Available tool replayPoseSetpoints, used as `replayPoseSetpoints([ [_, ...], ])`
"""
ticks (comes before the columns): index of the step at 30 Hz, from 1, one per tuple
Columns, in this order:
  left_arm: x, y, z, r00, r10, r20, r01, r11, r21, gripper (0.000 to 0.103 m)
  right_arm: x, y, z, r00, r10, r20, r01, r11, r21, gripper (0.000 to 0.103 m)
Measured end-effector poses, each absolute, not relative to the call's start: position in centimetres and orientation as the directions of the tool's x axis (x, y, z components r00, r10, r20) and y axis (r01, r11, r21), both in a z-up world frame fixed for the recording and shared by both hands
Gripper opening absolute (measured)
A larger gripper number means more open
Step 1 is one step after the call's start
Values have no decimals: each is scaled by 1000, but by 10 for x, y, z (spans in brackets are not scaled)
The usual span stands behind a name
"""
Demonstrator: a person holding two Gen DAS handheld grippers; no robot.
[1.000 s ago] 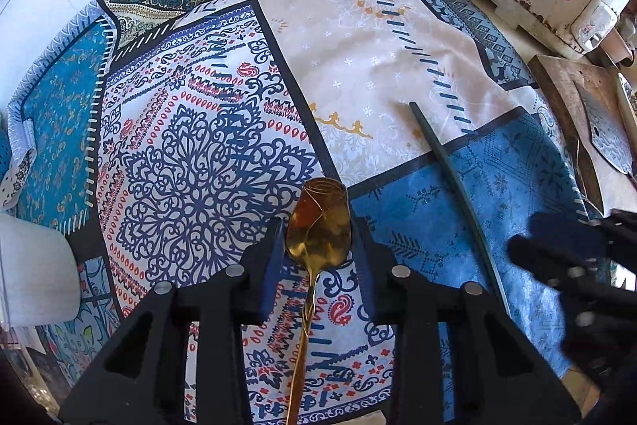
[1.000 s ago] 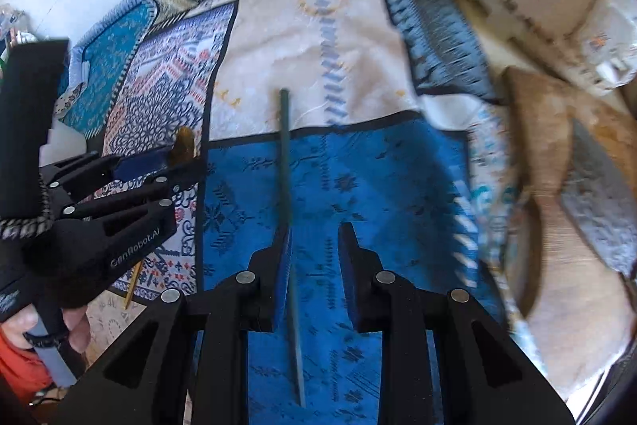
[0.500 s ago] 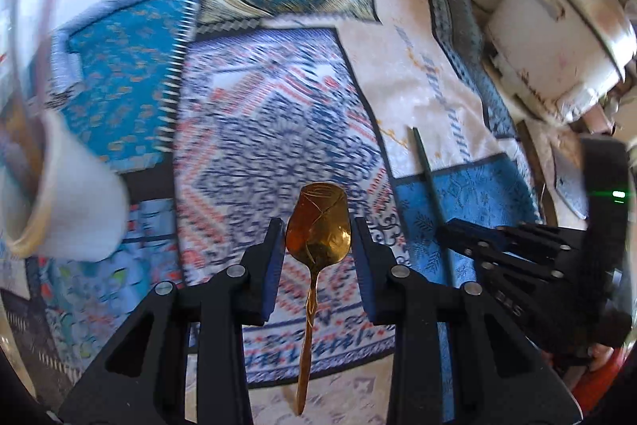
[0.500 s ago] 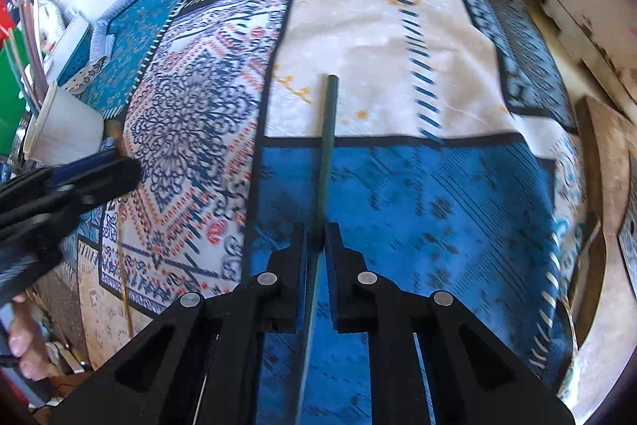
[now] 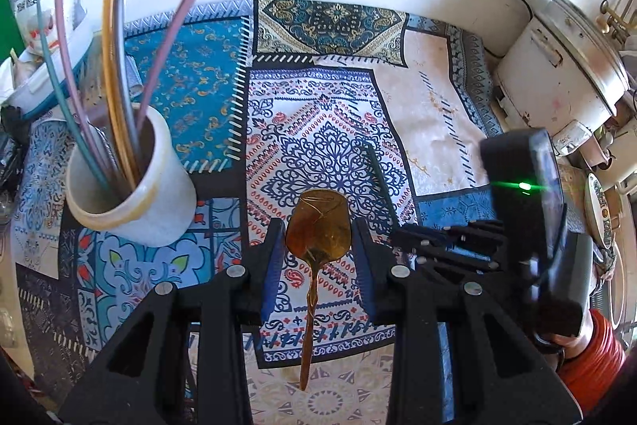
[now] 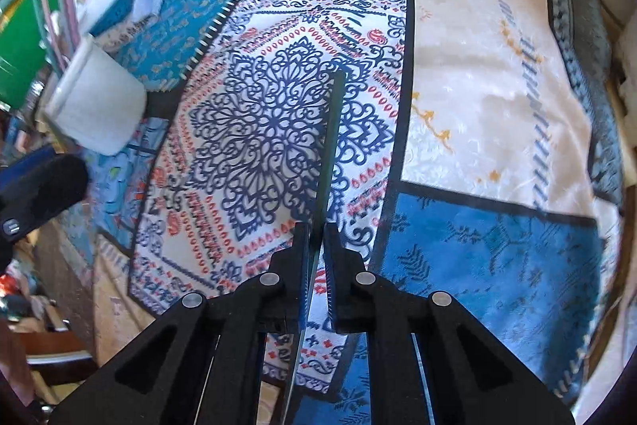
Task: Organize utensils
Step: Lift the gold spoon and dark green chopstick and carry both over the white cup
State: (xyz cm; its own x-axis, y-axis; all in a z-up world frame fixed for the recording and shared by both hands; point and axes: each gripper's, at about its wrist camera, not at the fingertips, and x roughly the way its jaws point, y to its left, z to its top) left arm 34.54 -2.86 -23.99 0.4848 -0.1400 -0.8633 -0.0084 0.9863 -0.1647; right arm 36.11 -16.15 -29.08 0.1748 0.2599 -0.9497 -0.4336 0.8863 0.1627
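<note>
Left gripper clamped on gold spoon, right gripper clamped on dark chopstick, white cup of chopsticks beside, patterned cloth beneath

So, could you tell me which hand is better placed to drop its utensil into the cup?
Left: its gripper holds the spoon right beside the cup; the right gripper, holding the chopstick, is farther away.

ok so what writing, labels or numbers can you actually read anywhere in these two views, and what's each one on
None can be read.
White printed bag at the left edge of the left wrist view: dark print, too blurred and curved to read.
Small light mark on the black left gripper body in the right wrist view: too small to read.
Patterned tablecloth: ornament only, no lettering.
</note>
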Motion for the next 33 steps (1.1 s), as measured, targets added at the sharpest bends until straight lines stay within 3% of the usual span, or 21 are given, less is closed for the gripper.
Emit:
replayPoseSetpoints([
  [15, 336, -20, -219, 524, -147, -839, 12, 986, -165, 33, 391, -139, -296, 192, 235, -953, -406, 903, 141, 7],
  [22, 330, -15, -203, 552, -159, -818, 45, 986, -162, 33, 377, -167, -295, 140, 325, -935, -314, 911, 270, 6],
  [33, 317, -10, -172, 601, -197, -774, 109, 980, -165, 33, 339, -186, -232, 316, 333, -888, -259, 931, 257, 6],
])
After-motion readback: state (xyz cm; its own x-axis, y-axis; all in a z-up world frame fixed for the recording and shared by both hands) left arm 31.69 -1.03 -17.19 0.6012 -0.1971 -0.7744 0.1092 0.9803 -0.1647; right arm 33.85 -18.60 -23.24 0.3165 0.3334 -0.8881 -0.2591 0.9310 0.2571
